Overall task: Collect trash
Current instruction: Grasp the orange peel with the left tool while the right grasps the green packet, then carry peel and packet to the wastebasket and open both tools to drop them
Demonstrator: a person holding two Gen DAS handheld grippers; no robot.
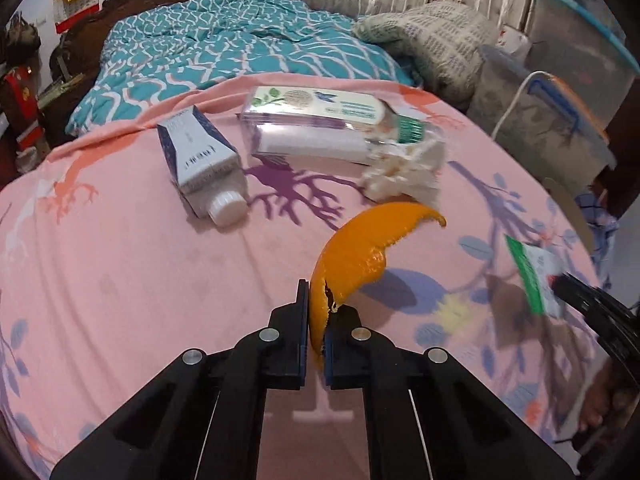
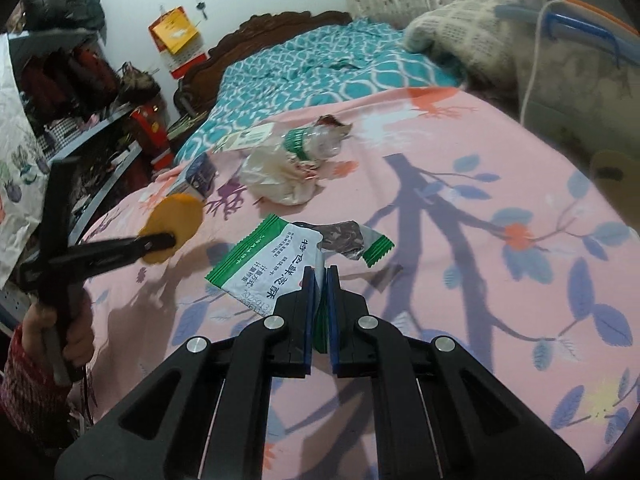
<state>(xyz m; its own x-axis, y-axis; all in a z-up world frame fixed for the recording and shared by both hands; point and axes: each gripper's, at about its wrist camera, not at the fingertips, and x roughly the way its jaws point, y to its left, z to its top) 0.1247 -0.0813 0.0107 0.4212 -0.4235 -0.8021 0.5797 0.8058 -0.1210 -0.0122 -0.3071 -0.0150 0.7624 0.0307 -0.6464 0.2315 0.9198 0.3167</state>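
Orange peel (image 1: 356,248): curved strip, pinched at its lower end between the pads of the left claw (image 1: 318,322), which is closed on it. The rest arcs up toward 1 o'clock, clear of the pink bedsheet (image 1: 120,280). Judged light, leathery-soft, a bit slick on the pith side; an end grip lets it flop, so a hold nearer mid-strip would be steadier.

Green-and-white snack wrapper (image 2: 276,260): right claw (image 2: 320,284) is closed on its near edge; the torn foil end trails toward 1 o'clock. Judged near weightless, crinkly, slippery film; best taken across a flat doubled edge, as here.

Remaining trash on the bed:
- milk carton (image 1: 200,160) with white cap, on its side, 11 o'clock of the peel in the left wrist view. Stiff, light if empty; take across the narrow body.
- crumpled tissue (image 1: 404,172) at 12 o'clock, soft, any pinch works.
- tissue pack (image 1: 316,120) behind it, beside a crushed clear bottle (image 2: 316,140) with green label; springy, slippery.

No bin in view.
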